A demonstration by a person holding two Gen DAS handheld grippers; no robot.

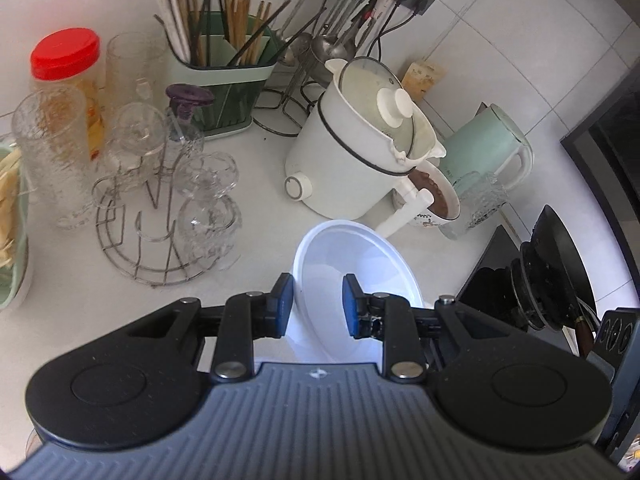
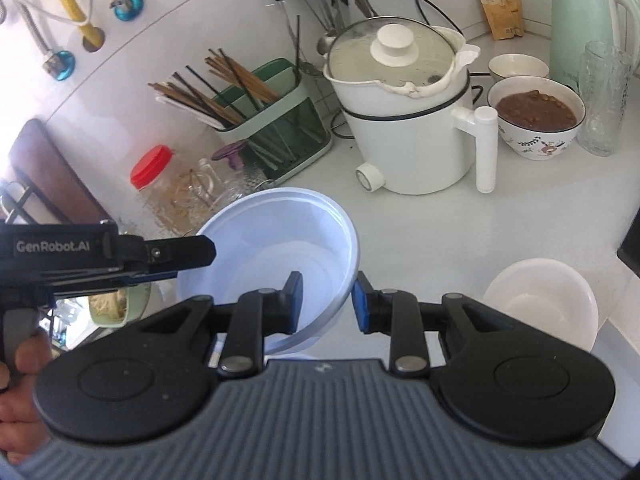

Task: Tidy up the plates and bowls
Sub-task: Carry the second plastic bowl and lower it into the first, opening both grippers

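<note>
A large white plastic bowl [image 1: 352,256] hangs tilted above the counter between both grippers; it also shows in the right wrist view [image 2: 280,240]. My left gripper [image 1: 317,304] has its jaws parted around the bowl's rim, one finger inside and one outside. My right gripper [image 2: 326,300] has its jaws parted around the opposite rim. The left gripper's finger [image 2: 180,254] shows at that bowl's left edge. A smaller white bowl [image 2: 540,304] sits on the counter at the right. A patterned bowl of brown food [image 2: 536,120] stands by the pot.
A white electric pot [image 2: 416,120] with lid, a mint kettle [image 2: 580,28], a ribbed glass [image 2: 604,100], a chopstick holder [image 2: 272,128], a red-lidded jar [image 1: 68,80] and a wire rack of glasses [image 1: 160,208] crowd the counter. A black stove [image 1: 532,280] lies right.
</note>
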